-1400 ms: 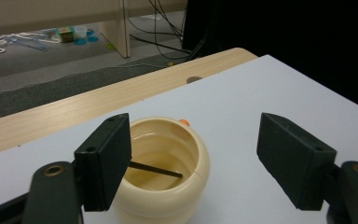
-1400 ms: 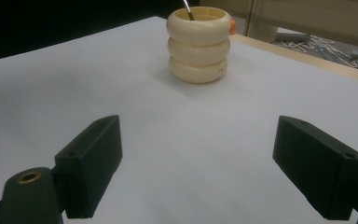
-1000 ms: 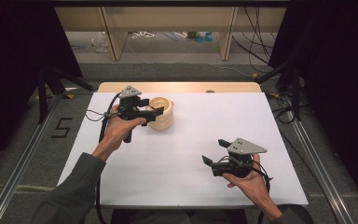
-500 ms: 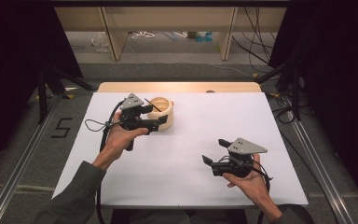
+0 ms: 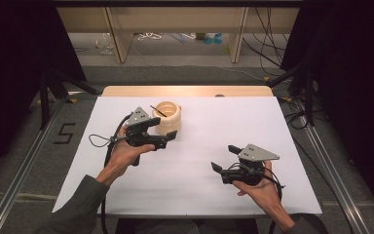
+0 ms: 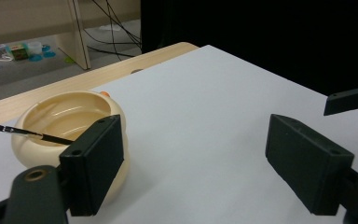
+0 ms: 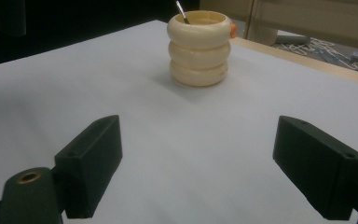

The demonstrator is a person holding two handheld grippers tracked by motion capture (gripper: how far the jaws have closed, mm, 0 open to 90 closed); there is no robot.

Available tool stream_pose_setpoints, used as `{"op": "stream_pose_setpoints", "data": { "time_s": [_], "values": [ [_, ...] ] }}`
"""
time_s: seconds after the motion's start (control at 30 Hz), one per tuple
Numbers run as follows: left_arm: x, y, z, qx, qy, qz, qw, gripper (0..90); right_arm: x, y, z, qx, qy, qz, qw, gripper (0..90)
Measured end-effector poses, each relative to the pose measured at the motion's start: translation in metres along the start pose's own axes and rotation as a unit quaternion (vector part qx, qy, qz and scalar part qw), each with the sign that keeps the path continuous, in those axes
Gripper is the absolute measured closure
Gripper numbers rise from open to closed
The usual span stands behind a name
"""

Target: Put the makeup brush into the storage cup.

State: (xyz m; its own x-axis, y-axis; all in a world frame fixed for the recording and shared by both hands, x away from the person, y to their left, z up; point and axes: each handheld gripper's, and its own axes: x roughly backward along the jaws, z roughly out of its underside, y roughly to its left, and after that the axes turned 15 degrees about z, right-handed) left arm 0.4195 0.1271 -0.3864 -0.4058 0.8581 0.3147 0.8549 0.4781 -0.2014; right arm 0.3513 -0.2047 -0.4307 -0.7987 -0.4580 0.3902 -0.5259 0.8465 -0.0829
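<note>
Cream pot (image 5: 168, 117) standing upright on the white sheet (image 5: 199, 146), toward its far left, with a thin brush (image 5: 158, 111) leaning inside over the rim. Left gripper (image 5: 168, 138) just beside the pot, on its near side; jaws just been opening, now spread wide, nothing between them. Right gripper (image 5: 223, 158) well apart from the pot, near right, released and empty, aimed toward the pot.

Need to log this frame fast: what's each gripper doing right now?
Left gripper: open, jaws just opened wider, nothing between them, beside the cream pot.
Right gripper: open, empty, over the white table.
</note>
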Motion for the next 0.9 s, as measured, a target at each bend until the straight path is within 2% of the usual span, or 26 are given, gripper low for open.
{"op": "stream_pose_setpoints", "data": {
  "time_s": [0.3, 0.47, 0.5, 0.53, 0.9],
  "values": [
    [-0.001, -0.006, 0.010, 0.005, 0.002, 0.004, 1.0000, 18.0, 0.000, -0.001, 0.000, 0.004, -0.008, 0.003, 1.0000, 16.5],
    [0.001, -0.007, 0.014, 0.009, 0.000, 0.005, 1.0000, 18.0, 0.000, -0.001, 0.000, 0.003, -0.008, 0.003, 1.0000, 16.5],
    [0.001, -0.008, 0.015, 0.014, -0.001, 0.004, 0.9999, 18.0, 0.000, 0.000, 0.000, 0.002, -0.006, 0.002, 1.0000, 16.5],
    [0.002, -0.007, 0.015, 0.010, -0.001, 0.004, 0.9999, 18.0, 0.000, 0.000, 0.000, 0.000, -0.005, 0.001, 1.0000, 16.5],
    [0.006, -0.010, 0.021, 0.019, -0.006, 0.002, 0.9998, 18.4, 0.001, 0.001, -0.001, -0.002, -0.004, -0.004, 1.0000, 16.5]
  ]
}}
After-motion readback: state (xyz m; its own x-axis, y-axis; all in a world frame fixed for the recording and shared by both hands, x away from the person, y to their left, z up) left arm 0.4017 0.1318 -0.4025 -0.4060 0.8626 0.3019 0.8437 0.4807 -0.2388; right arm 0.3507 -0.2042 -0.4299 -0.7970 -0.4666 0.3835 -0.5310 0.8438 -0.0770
